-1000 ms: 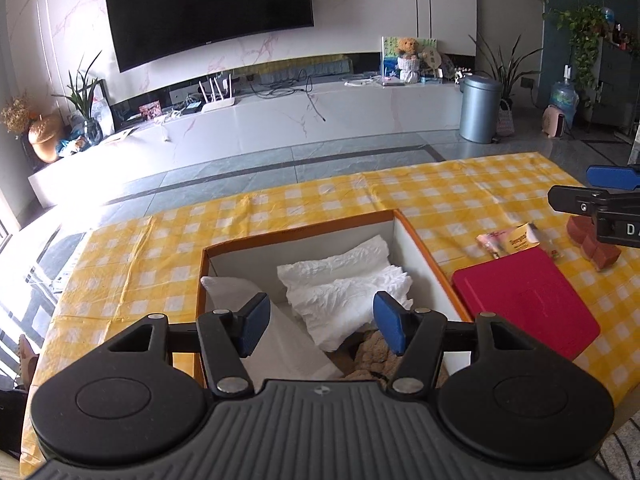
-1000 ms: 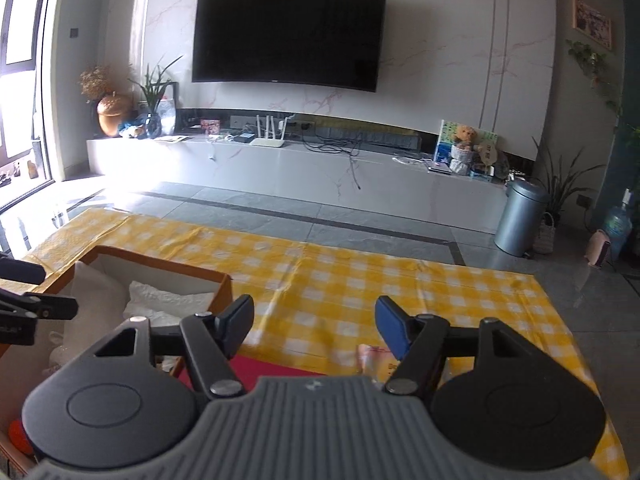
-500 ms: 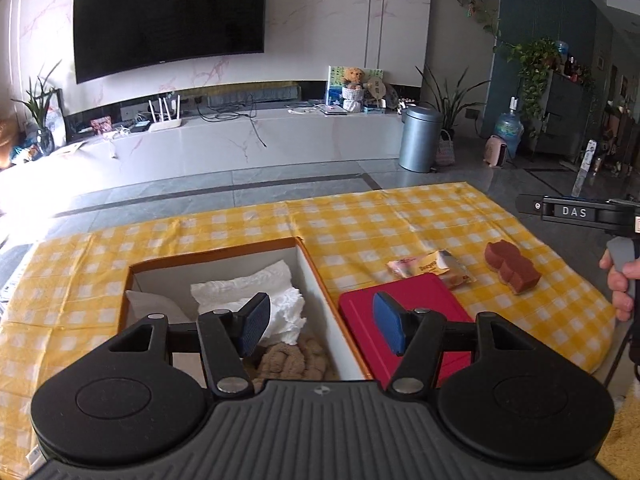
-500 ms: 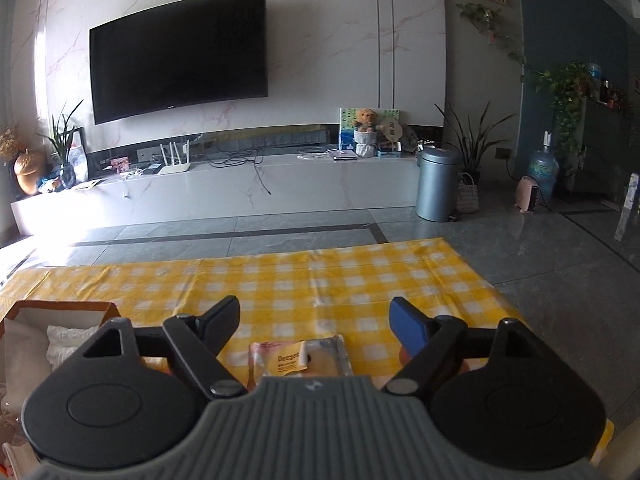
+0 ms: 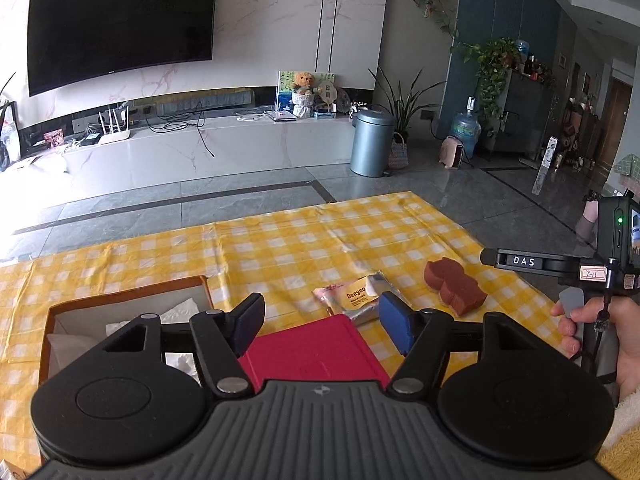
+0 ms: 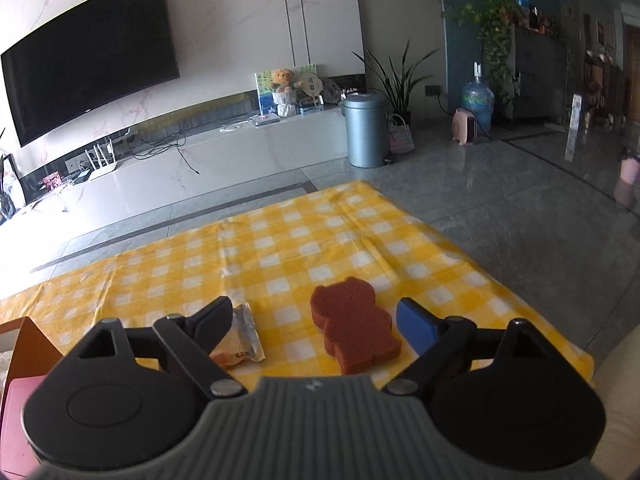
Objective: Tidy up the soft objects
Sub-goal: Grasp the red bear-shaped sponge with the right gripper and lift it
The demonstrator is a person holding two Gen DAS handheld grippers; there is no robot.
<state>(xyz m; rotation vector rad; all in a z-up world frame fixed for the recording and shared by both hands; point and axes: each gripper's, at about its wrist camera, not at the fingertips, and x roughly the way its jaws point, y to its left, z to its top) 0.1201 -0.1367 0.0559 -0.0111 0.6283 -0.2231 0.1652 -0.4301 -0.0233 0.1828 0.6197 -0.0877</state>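
Now bear-shaped sponge [image 6: 354, 330] lies between open right tool [image 6: 316, 320] fingers.

A large black television [image 5: 120, 20] is mounted on a white marble-veined wall [image 5: 272, 32]. A long white low cabinet [image 5: 208, 148] is set beneath it. Grey glossy floor tiles [image 6: 500, 200] are observed, with a grey bin [image 5: 372, 142] and potted plants [image 5: 404, 96] alongside.

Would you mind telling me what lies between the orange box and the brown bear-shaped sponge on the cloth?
A clear snack packet and the red lid, as the left wrist view shows, between box and sponge.
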